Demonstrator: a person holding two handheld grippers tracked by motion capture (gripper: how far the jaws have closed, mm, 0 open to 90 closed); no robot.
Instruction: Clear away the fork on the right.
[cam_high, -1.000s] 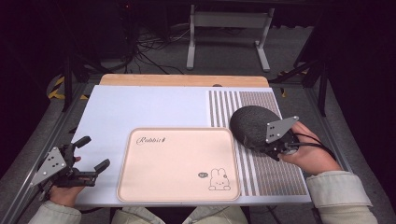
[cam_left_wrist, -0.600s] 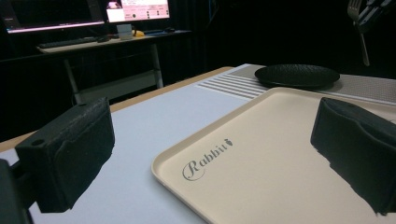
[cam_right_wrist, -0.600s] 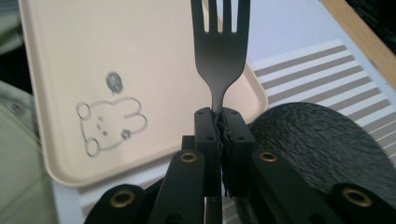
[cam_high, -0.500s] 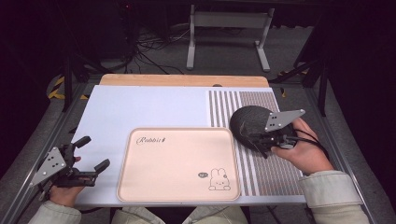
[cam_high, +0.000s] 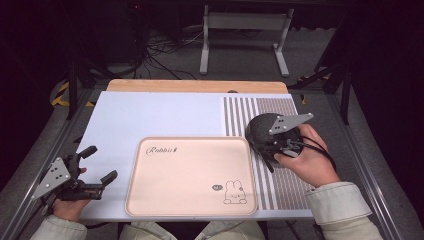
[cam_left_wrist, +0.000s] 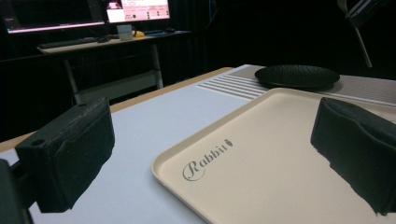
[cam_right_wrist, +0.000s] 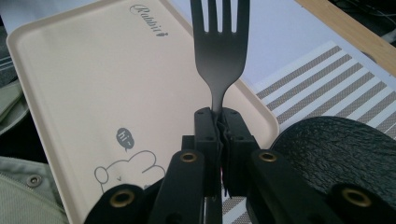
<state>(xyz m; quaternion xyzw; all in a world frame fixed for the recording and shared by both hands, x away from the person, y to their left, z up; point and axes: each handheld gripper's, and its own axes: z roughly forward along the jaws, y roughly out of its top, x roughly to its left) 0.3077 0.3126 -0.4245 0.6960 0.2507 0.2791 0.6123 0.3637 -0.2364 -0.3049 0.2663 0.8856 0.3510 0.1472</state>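
My right gripper (cam_right_wrist: 218, 116) is shut on the handle of a black fork (cam_right_wrist: 218, 44), whose tines point out over the beige tray (cam_right_wrist: 93, 84). In the high view, this right gripper (cam_high: 267, 145) hovers over the near edge of a black textured plate (cam_high: 262, 127) on the striped mat, just right of the tray (cam_high: 190, 170). My left gripper (cam_high: 102, 162) is open and holds nothing, off the tray's left edge. Between its open pads (cam_left_wrist: 70, 158), the left gripper view looks across the tray (cam_left_wrist: 280, 154) to the plate (cam_left_wrist: 297, 75).
The white mat (cam_high: 150, 115) has a grey-striped section (cam_high: 285, 185) at the right. A wooden table edge (cam_high: 200, 86) runs along the back. Metal rails flank the table, with a stand and cables on the floor behind.
My right gripper has shifted left with the fork, from the plate's right side to over its near edge, closer to the tray. The left gripper has stayed put.
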